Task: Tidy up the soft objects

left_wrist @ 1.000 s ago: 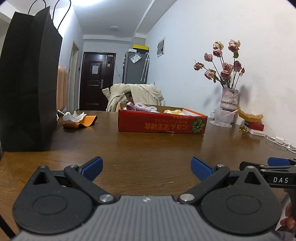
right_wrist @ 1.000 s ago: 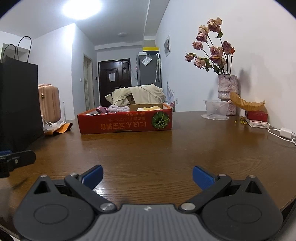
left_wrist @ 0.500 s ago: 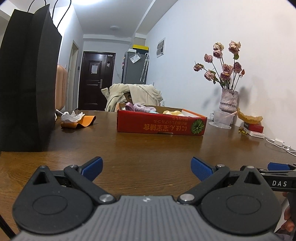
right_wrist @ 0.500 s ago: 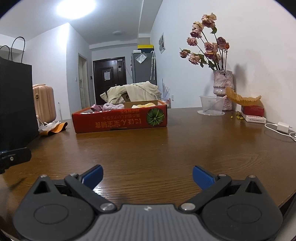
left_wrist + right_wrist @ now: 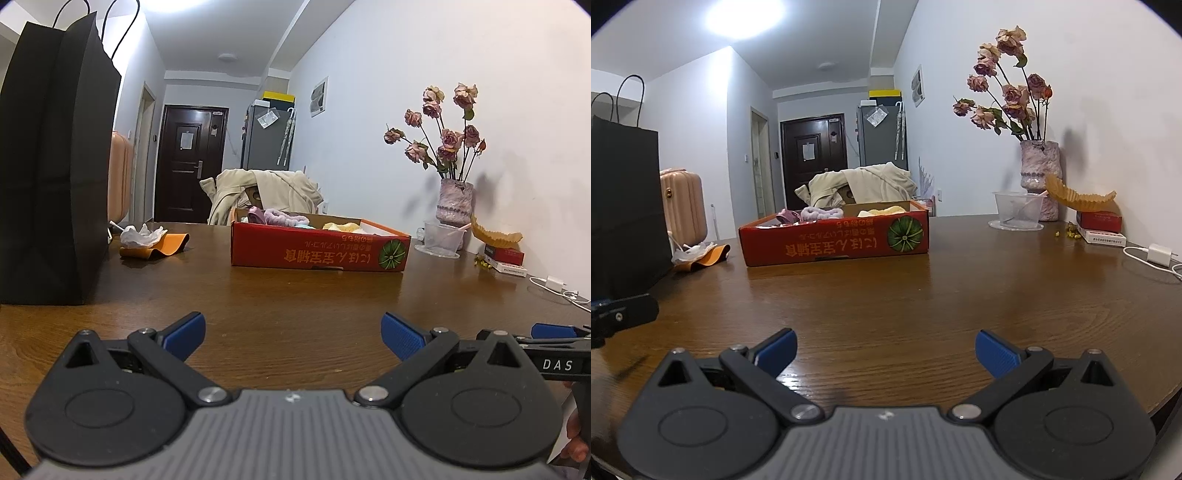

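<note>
While both sets of fingers stand spread and empty, left gripper (image 5: 291, 332) and right gripper (image 5: 885, 349) sit level over the table (image 5: 923, 295), red box (image 5: 834, 245) well ahead.

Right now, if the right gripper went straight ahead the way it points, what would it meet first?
Probably the red cardboard box: the open right gripper points across bare table toward its front wall. Depth is unclear.

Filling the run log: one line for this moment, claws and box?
left claw: open, empty | right claw: open, empty | red box: on table, soft items inside, untouched | phase: pre-grasp
</note>
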`<state>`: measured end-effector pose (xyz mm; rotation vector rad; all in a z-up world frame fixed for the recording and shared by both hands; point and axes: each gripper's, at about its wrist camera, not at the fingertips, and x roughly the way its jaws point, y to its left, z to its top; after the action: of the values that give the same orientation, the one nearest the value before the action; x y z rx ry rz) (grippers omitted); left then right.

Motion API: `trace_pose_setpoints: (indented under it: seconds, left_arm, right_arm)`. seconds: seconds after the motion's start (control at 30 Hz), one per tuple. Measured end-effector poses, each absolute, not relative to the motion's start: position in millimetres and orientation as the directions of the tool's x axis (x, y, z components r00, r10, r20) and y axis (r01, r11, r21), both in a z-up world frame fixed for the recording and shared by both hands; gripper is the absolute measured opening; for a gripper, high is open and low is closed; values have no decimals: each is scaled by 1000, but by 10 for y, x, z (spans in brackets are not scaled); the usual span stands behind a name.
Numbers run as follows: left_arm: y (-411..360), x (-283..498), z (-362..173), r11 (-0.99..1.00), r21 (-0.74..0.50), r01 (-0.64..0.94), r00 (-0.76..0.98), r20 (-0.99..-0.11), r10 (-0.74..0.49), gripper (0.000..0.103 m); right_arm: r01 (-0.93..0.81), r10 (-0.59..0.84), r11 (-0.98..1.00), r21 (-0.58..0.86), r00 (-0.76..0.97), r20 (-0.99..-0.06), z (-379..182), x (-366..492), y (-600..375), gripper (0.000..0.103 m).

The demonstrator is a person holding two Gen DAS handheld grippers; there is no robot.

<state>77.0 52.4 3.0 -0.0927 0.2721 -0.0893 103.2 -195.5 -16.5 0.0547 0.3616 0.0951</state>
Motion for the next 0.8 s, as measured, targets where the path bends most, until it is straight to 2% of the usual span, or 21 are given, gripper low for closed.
trace_pose_setpoints:
  seconds: [0.8]
  left_arm:
    - [503, 762, 45, 990, -90, 110, 954, -269, -131, 103]
  right_arm:
    - [-77, 97, 995, 71, 929, -357, -189, 1031, -1956, 103]
